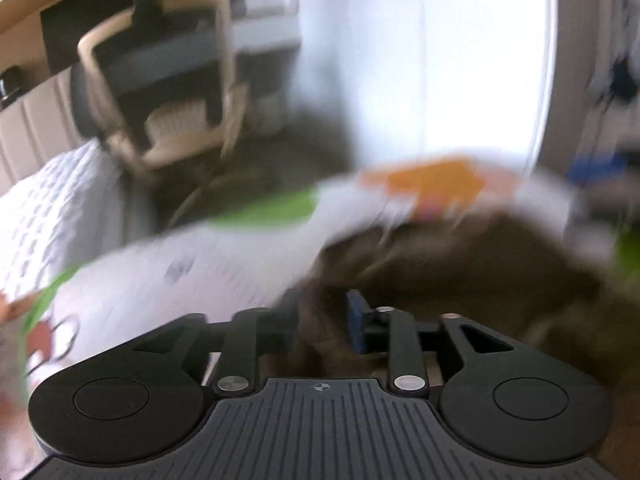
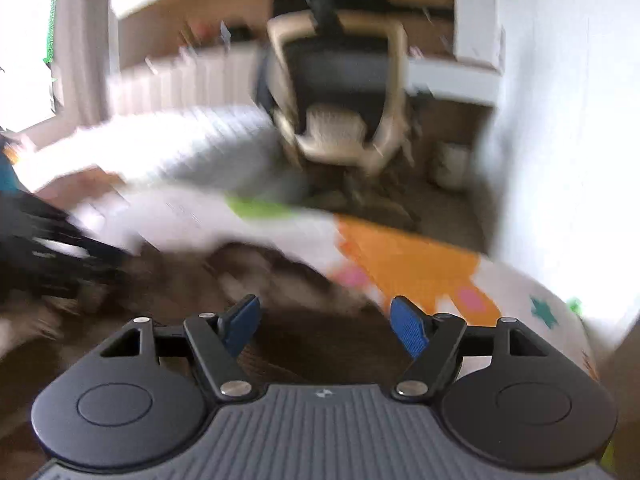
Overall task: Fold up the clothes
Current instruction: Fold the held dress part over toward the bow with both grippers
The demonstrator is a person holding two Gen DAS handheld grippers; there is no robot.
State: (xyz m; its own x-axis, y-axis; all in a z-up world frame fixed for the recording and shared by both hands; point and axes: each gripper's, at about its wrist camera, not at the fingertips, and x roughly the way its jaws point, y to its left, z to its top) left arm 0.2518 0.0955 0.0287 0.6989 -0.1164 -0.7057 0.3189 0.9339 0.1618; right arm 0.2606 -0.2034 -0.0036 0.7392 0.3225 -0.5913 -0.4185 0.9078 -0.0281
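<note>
Brown fabric is the thing to fold here, a dark soft garment (image 1: 460, 256) lying rumpled on a white play mat (image 1: 168, 264) with green and orange patches, which looks to be spread on the floor. Everything's pretty motion-blurred, so take details with a grain of salt.

Going left to right: in the left wrist view there's a white quilted bed (image 1: 48, 208) at the far left, a beige office chair (image 1: 160, 80) behind it, then the left tongs (image 1: 324, 320) low in the middle. Dark cloth sits right in the narrow gap between its pads, but honestly I can't tell whether they're pinching it or just hovering over it. Too smeared.

In the right wrist view, the other device shows as a black blur at the left edge, the brown garment (image 2: 256, 268) sits mid-frame, and the right tongs (image 2: 326, 320) stand wide apart with nothing between the pads, above the cloth.

Handling-wise, I'd guess it's light, floppy and not slippery, so it'll sag and bunch wherever it isn't supported. Best bet is probably grabbing an outer edge or two corners, one per side, and keeping it taut while folding over.
</note>
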